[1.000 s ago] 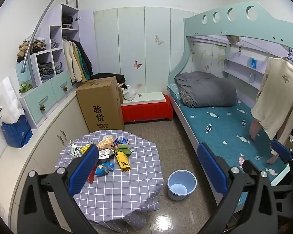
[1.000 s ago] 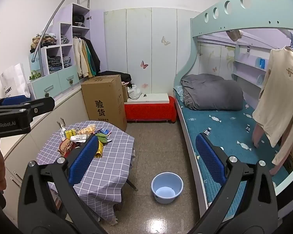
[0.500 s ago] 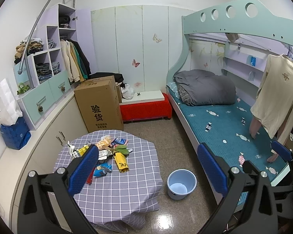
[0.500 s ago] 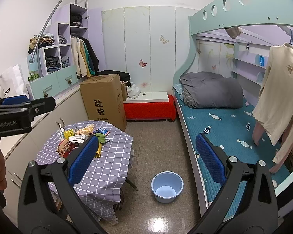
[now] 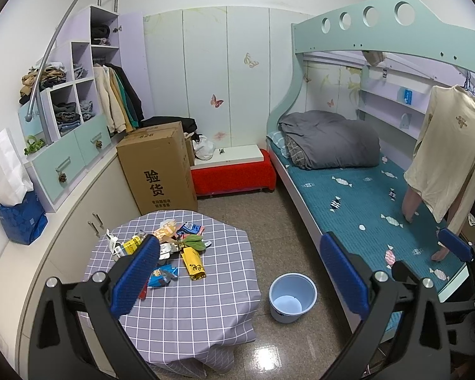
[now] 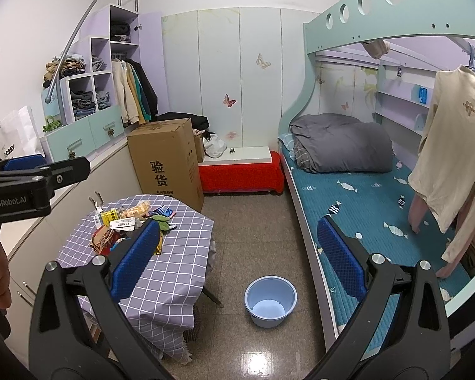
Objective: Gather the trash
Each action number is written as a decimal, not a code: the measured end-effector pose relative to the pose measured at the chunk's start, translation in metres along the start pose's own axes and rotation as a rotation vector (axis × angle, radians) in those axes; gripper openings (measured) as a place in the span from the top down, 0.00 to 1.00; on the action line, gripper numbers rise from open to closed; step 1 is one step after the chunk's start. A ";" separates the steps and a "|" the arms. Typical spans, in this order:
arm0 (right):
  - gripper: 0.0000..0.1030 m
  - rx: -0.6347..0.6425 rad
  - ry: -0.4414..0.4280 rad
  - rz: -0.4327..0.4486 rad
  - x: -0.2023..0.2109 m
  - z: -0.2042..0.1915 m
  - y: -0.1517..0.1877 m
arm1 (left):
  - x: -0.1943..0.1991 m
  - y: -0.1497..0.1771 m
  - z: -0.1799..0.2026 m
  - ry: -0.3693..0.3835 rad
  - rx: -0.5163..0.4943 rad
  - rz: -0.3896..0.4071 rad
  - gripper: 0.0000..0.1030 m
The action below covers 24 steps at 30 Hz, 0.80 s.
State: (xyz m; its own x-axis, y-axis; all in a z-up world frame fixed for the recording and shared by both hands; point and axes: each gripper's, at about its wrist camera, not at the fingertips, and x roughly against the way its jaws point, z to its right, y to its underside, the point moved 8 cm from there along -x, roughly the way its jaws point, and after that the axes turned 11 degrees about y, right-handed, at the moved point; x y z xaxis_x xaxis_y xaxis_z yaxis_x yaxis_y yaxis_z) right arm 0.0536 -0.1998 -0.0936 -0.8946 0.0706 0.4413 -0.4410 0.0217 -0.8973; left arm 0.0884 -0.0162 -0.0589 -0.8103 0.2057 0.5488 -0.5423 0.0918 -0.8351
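Note:
A pile of snack wrappers (image 5: 174,247) lies on a small table with a purple checked cloth (image 5: 186,297); it also shows in the right wrist view (image 6: 126,221). An empty light blue bucket (image 5: 293,296) stands on the floor right of the table, also in the right wrist view (image 6: 270,297). My left gripper (image 5: 240,275) is open and empty, held high above the table's near side. My right gripper (image 6: 237,266) is open and empty, above the floor between table and bed. The left gripper's body (image 6: 31,183) shows at the right view's left edge.
A tall cardboard box (image 5: 158,171) stands behind the table, a red bench (image 5: 234,174) beside it. A bunk bed (image 5: 364,196) with a grey duvet runs along the right wall. Cabinets and shelves (image 5: 63,145) line the left wall. A shirt (image 5: 446,158) hangs at right.
Both views have shifted slightly left and down; the table and bucket sit a little more central. Both grippers stay open and empty.

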 end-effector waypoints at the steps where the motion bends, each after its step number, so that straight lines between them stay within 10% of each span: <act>1: 0.06 0.002 0.000 0.000 0.000 0.000 0.000 | 0.000 0.000 0.000 -0.001 0.000 0.000 0.04; 24: 0.06 0.000 -0.003 -0.009 -0.001 0.002 0.003 | -0.003 0.001 0.006 0.004 0.000 -0.004 0.04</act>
State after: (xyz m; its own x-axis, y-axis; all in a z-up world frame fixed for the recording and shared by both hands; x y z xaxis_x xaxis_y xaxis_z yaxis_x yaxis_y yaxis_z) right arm 0.0530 -0.2021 -0.0968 -0.8906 0.0679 0.4496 -0.4492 0.0224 -0.8932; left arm 0.0889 -0.0228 -0.0615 -0.8075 0.2090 0.5517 -0.5453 0.0921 -0.8331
